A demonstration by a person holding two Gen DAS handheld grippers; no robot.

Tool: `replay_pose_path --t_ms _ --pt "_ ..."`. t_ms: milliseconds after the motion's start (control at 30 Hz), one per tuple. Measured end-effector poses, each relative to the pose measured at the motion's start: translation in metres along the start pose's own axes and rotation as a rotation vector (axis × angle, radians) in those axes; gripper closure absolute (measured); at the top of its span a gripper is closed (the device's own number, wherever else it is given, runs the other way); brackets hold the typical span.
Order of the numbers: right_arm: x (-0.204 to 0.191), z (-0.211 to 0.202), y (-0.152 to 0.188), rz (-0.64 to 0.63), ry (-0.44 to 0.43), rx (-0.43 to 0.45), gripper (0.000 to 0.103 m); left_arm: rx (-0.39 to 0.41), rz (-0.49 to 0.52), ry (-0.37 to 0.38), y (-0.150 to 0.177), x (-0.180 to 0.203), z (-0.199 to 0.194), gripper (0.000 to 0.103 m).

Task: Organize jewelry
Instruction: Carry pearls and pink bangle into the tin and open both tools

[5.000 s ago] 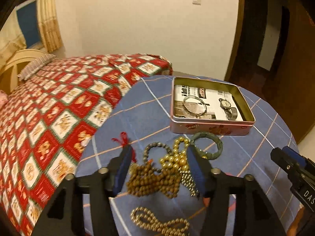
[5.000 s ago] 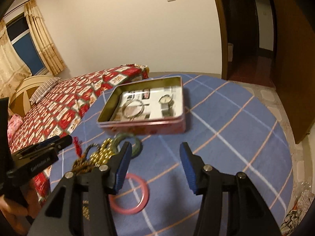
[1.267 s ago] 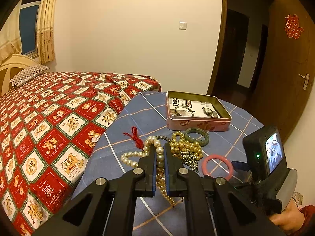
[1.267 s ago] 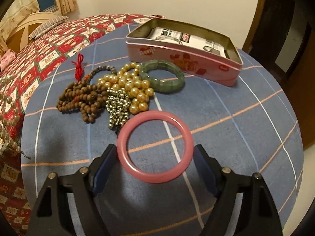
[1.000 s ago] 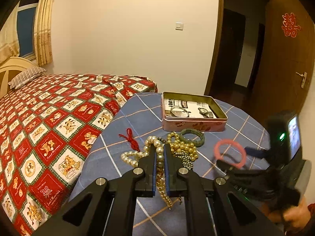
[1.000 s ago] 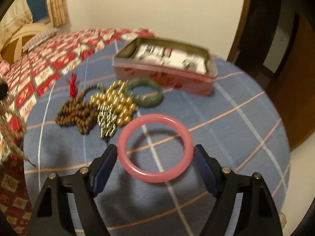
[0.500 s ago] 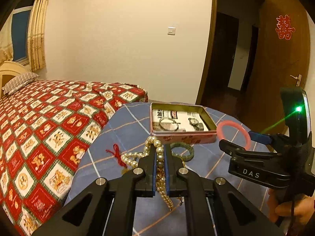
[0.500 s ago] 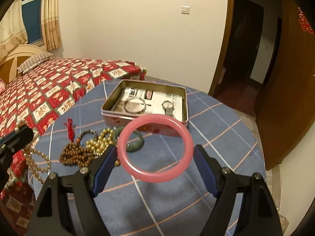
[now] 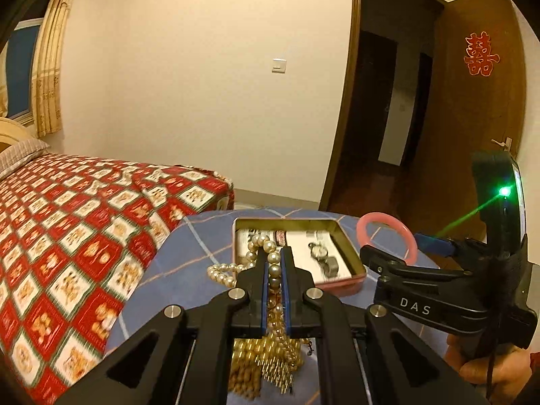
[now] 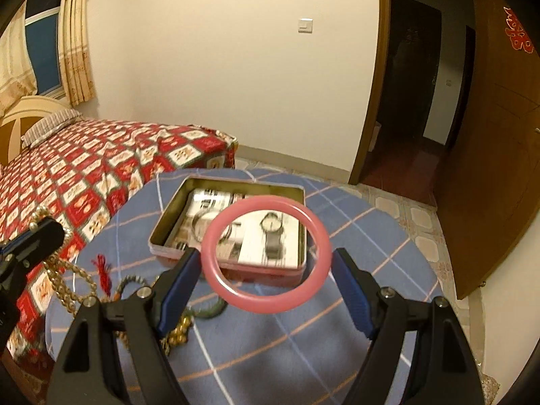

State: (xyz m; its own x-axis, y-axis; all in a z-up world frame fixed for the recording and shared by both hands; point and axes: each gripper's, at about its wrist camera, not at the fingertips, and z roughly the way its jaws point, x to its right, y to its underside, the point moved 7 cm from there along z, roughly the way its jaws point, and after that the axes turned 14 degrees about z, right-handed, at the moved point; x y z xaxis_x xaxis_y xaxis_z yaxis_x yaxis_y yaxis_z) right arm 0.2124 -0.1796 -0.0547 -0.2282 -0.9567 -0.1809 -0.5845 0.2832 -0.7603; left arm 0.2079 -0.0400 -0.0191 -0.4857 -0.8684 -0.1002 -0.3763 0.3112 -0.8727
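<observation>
My left gripper (image 9: 274, 263) is shut on a pearl necklace (image 9: 266, 246) and holds it in the air before the pink tin box (image 9: 341, 283); pearl loops hang to its left. My right gripper (image 10: 266, 263) is shut on a pink bangle (image 10: 266, 303), held flat above the table in front of the tin box (image 10: 162, 239). The box holds a watch (image 10: 271, 233) and a silver ring bangle (image 10: 199, 219) on printed paper. The bangle (image 9: 362, 229) and right gripper (image 9: 391, 256) also show at the right of the left wrist view.
A round table with a blue checked cloth (image 10: 354, 320) carries a green bangle (image 10: 212, 310), gold beads (image 10: 179, 334), brown beads and a red tassel (image 10: 103, 270). A bed with a red patterned cover (image 10: 84, 168) lies left. A doorway (image 10: 415, 84) opens at the right.
Both grippers have moved forward toward the tin box with their loads, the pearl necklace now in front of the box. The pink bangle was lifted off the table a second ago.
</observation>
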Motion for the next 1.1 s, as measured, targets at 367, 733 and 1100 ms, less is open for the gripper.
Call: replay_pose_path --t_ms 367,733,1100 --pt "0.020 0.064 -0.030 0.102 -0.040 -0.044 0.021 -0.021 0.009 0.069 -0.022 0.002 0.089 0.098" --pt "0.019 0.114 -0.028 0.107 -0.052 -0.112 0.021 -0.144 -0.020 0.124 0.003 -0.003 0.164 0.098" --pt "0.013 0.134 -0.007 0.076 -0.061 -0.197 0.020 -0.278 -0.028 0.047 0.031 -0.013 0.179 0.094"
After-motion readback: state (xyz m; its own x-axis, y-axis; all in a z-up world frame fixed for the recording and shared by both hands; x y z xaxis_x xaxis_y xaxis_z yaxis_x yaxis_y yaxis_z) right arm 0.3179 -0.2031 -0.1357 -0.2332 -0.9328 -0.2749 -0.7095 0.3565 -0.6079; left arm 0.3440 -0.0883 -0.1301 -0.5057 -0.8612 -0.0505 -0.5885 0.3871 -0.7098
